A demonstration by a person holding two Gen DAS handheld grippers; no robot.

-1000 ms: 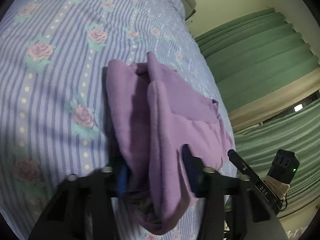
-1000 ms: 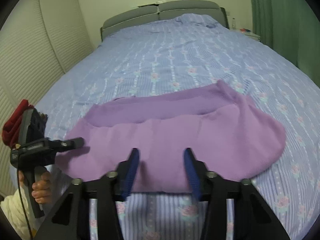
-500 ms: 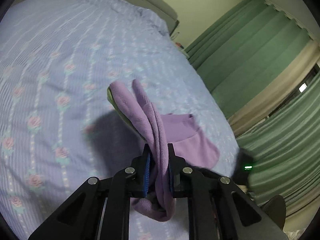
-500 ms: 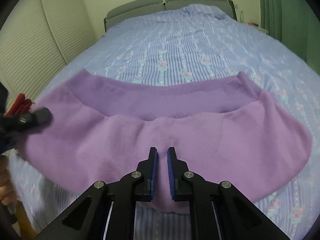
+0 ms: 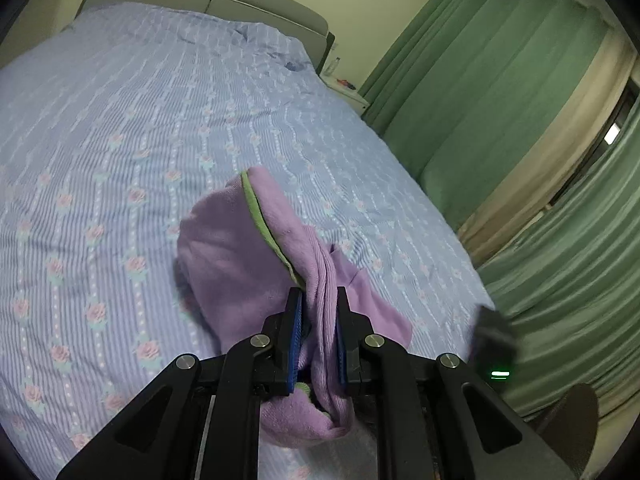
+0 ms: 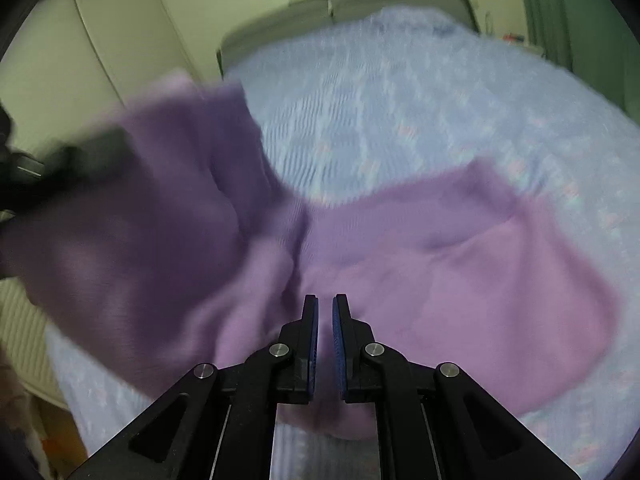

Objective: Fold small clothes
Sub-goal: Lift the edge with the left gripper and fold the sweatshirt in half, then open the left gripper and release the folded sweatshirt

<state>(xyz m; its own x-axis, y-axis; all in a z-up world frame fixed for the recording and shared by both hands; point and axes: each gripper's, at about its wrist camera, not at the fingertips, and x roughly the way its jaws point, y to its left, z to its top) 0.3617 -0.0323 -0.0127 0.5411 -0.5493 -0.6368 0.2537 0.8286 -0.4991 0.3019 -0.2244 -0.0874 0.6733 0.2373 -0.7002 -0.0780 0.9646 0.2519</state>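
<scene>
Both grippers clamped on one purple garment (image 5: 240, 256) over the bed.

Left gripper (image 5: 319, 300): jaws nearly together, pinching a bunched fold of the garment, which shows a green trim along one edge and hangs lifted above the striped floral bedspread (image 5: 120, 128) — the loose end droops below the pads. Right gripper (image 6: 325, 312): jaws drawn in to a narrow slit at the near hem of the same garment; that view is blurred, but the cloth runs in between the pads. The garment's right part lies flat on the bedspread — its left part is raised towards the other gripper. Green curtains (image 5: 500, 92) stand beside the bed.
</scene>
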